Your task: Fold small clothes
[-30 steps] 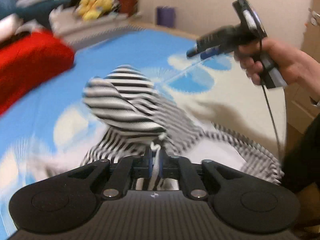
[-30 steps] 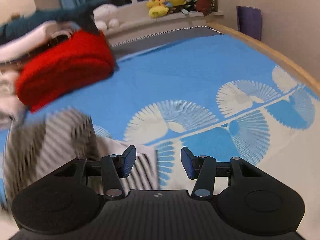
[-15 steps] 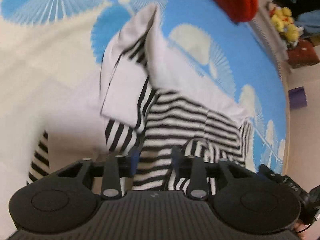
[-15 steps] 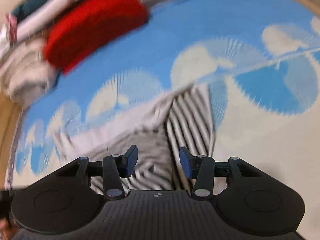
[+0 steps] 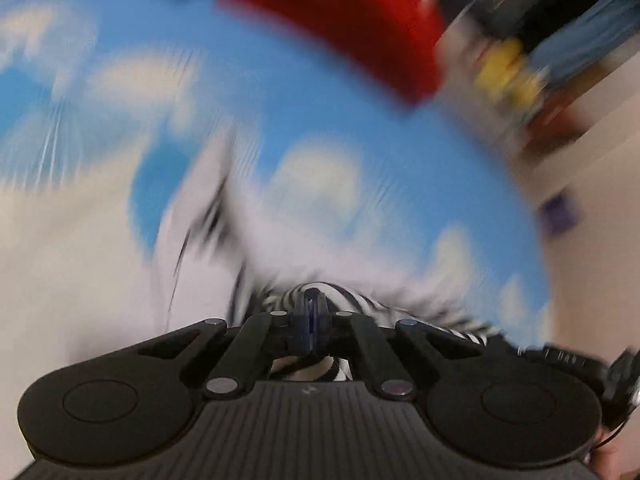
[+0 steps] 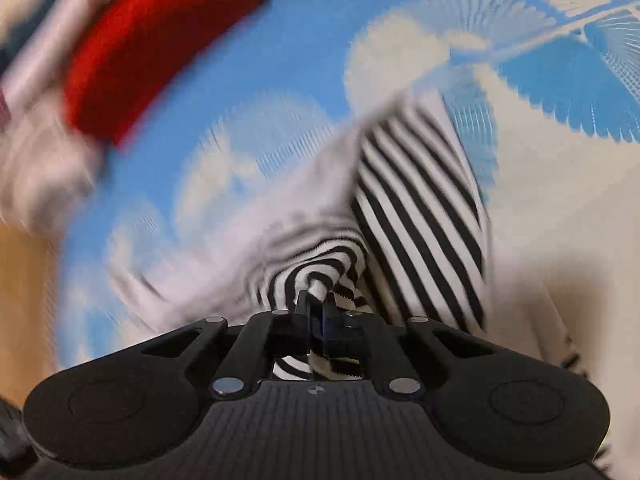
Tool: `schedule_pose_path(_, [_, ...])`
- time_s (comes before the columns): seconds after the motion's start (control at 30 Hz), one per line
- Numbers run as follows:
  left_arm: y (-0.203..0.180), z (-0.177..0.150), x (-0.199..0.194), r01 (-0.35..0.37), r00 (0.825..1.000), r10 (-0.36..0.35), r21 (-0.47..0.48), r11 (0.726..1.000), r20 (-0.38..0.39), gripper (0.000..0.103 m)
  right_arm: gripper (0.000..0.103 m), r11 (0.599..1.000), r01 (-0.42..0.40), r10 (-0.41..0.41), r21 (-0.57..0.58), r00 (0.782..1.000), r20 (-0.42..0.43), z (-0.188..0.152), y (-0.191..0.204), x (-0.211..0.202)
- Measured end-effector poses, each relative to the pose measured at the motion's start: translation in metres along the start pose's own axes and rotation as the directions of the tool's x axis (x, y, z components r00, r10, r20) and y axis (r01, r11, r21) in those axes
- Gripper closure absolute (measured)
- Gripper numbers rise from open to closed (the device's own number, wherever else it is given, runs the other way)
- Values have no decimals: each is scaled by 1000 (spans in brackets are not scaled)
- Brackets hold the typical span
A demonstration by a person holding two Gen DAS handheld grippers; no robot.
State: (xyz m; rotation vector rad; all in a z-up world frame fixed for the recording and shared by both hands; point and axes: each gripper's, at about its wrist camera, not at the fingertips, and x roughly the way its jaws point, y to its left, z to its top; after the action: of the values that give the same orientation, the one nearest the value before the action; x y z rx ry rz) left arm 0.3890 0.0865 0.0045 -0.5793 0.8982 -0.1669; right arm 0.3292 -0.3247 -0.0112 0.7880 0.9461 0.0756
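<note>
Bed cover (image 6: 304, 20): blue with pale fan prints, carrying everything here.
Red bundle (image 6: 152, 44): far end of the cover, blurred.
Striped garment (image 6: 420, 200): black-and-white, spread mid-cover, nearer than the red bundle.
Left claw (image 5: 310, 308): pinched closed on striped cloth.
Right claw (image 6: 316, 312): clamped on a bunched fold of it.

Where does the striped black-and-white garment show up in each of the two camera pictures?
Left wrist view: striped garment at bottom centre, pinched in the left hand-held gripper.
Right wrist view: it fills the centre-right, pinched in the right hand-held gripper.
Shared landmark: red folded cloth near the top.
</note>
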Motion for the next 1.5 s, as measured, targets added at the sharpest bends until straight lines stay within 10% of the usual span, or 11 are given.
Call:
schedule_pose_path(0.13, [5, 11, -30, 98, 985, -102, 39, 994, 139, 102, 102, 984, -166, 175, -61, 958, 227, 15, 10, -49])
schedule_pose_path(0.23, [27, -4, 8, 8, 993, -8, 4, 1000, -114, 101, 102, 995, -89, 93, -43, 988, 123, 9, -2, -37])
schedule_pose_path(0.37, [57, -34, 59, -222, 882, 213, 29, 975, -419, 99, 97, 964, 263, -266, -40, 946, -184, -14, -43, 12])
schedule_pose_path(0.63, [54, -18, 54, -124, 946, 74, -140, 982, -314, 52, 53, 980, 197, -198, -24, 975, -100, -6, -35, 9])
schedule_pose_path(0.87, [53, -33, 80, -203, 916, 123, -176, 963, -382, 52, 59, 964, 260, -246, 49, 949, -199, -15, -50, 41])
schedule_pose_path(0.97, [50, -33, 84, -179, 928, 101, -192, 965, -359, 99, 93, 972, 228, -216, 48, 959, -182, -18, -46, 43])
schedule_pose_path(1.1, [24, -9, 49, -28, 994, 15, -112, 993, -112, 98, 96, 994, 67, -63, 82, 997, -48, -8, -31, 17])
schedule_pose_path(1.23, [18, 8, 16, 55, 998, -52, -74, 996, 48, 98, 96, 998, -67, 66, -3, 992, 105, -2, -12, -20])
schedule_pose_path(1.33, [36, 1, 43, -80, 989, 65, -103, 991, -136, 98, 95, 998, 62, -63, -23, 998, -31, -11, -23, -4])
schedule_pose_path(1.4, [54, -15, 71, -198, 938, 153, -120, 973, -312, 95, 92, 977, 210, -214, -38, 959, -184, -22, -40, 23])
schedule_pose_path(1.5, [62, -19, 76, -227, 928, 166, -152, 962, -333, 76, 83, 960, 279, -270, 2, 930, -249, -28, -56, 37])
